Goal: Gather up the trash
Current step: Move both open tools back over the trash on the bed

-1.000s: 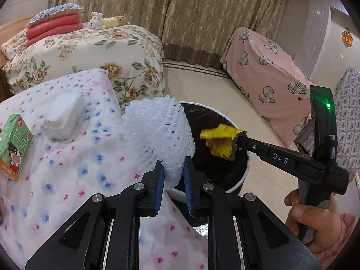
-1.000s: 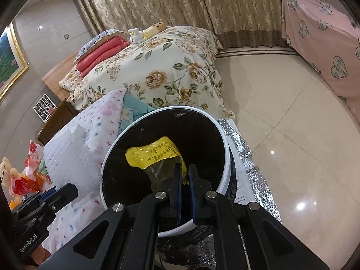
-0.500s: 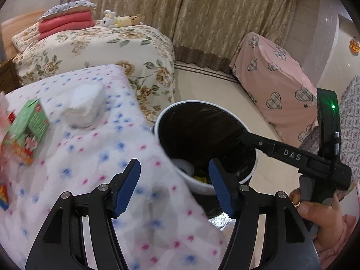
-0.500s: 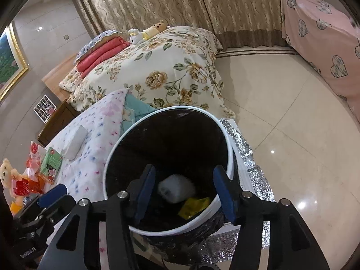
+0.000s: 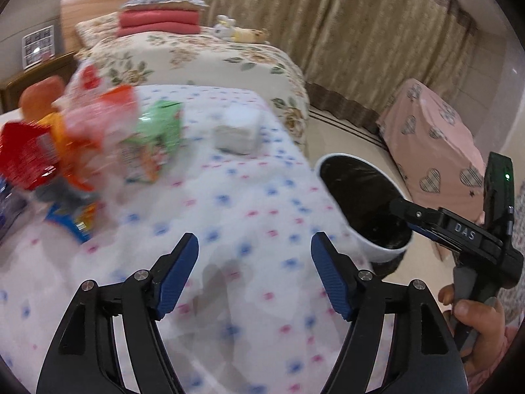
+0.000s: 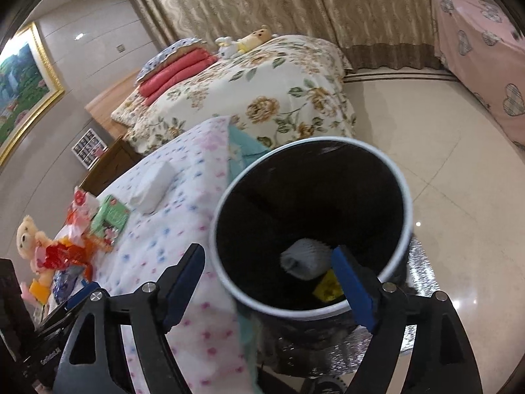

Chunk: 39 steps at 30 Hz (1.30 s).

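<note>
A white-rimmed bin with a black liner (image 6: 405, 197) stands beside the table; it also shows in the left wrist view (image 5: 377, 249). Inside lie a white foam net (image 6: 305, 257) and a yellow wrapper (image 6: 328, 289). My left gripper (image 5: 254, 272) is open and empty above the dotted tablecloth (image 5: 229, 216). My right gripper (image 6: 269, 285) is open and empty over the bin's near rim. On the table lie a white foam block (image 5: 238, 131), a green carton (image 5: 154, 141) and red and orange wrappers (image 5: 49, 151).
A floral bed (image 6: 256, 98) stands behind the table, with folded red blankets (image 6: 177, 69). A pink heart-patterned cover (image 5: 433, 144) drapes furniture at the right. A teddy bear (image 6: 29, 239) sits at the table's far end. Tiled floor (image 6: 443, 170) surrounds the bin.
Both grippers opened and dropped the foam net and yellow wrapper into the bin. The left gripper has since swung left over the table towards the remaining trash.
</note>
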Motion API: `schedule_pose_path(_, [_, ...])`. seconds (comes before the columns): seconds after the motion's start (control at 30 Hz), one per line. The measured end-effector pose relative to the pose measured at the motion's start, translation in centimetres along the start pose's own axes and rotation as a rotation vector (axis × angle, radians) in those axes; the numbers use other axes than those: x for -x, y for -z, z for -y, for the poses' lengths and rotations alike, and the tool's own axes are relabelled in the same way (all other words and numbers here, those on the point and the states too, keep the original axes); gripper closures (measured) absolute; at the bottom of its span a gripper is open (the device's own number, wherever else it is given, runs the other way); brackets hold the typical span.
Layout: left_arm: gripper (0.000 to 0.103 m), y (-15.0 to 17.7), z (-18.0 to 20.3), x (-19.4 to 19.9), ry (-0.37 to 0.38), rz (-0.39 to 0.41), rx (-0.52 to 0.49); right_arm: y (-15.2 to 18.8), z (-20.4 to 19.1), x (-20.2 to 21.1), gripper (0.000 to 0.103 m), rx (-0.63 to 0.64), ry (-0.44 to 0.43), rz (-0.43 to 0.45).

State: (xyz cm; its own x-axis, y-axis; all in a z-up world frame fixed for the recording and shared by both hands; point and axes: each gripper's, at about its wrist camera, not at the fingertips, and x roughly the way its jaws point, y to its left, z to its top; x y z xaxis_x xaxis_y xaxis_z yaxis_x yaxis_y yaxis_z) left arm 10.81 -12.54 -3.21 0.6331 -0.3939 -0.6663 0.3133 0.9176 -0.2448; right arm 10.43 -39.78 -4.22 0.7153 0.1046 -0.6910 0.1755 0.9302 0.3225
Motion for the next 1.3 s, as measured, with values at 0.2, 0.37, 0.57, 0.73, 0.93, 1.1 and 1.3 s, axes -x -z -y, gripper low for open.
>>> schedule_pose_path(0.2, [0.03,1.0,-3.4,1.5,-0.053,0.019,0.065,0.8,-2.7,-0.6,0.021,0.039,-0.037,-0.021])
schedule_pose_path(0.37, [0.03,1.9,-6.0,2.5,-0.096,0.034,0.124,1.3,-4.7,-1.4,0.02,0.067,-0.06,-0.04])
schedule_pose_path(0.57, [0.03,1.9,-8.6,3.3,-0.14,0.044,0.187,1.9,-7.0,-2.6,0.02,0.099,-0.084,-0.063])
schedule_pose_path(0.73, [0.03,1.7,-10.4,3.6,-0.179,0.058,0.232,1.6,-8.7,-3.5,0.02,0.118,-0.104,-0.071])
schedule_pose_path(0.93, [0.03,1.3,-11.8,3.5,-0.207,0.06,0.261,1.4,-10.8,-4.6,0.02,0.135,-0.129,-0.079])
schedule_pose_path(1.1, [0.03,0.9,-12.4,3.4,-0.231,0.068,0.256,1.7,-12.1,-5.6,0.02,0.155,-0.148,-0.097])
schedule_pose_path(1.3, [0.03,0.0,-13.0,2.9,-0.227,0.058,0.253,1.1,-12.8,-6.6,0.02,0.16,-0.146,-0.099])
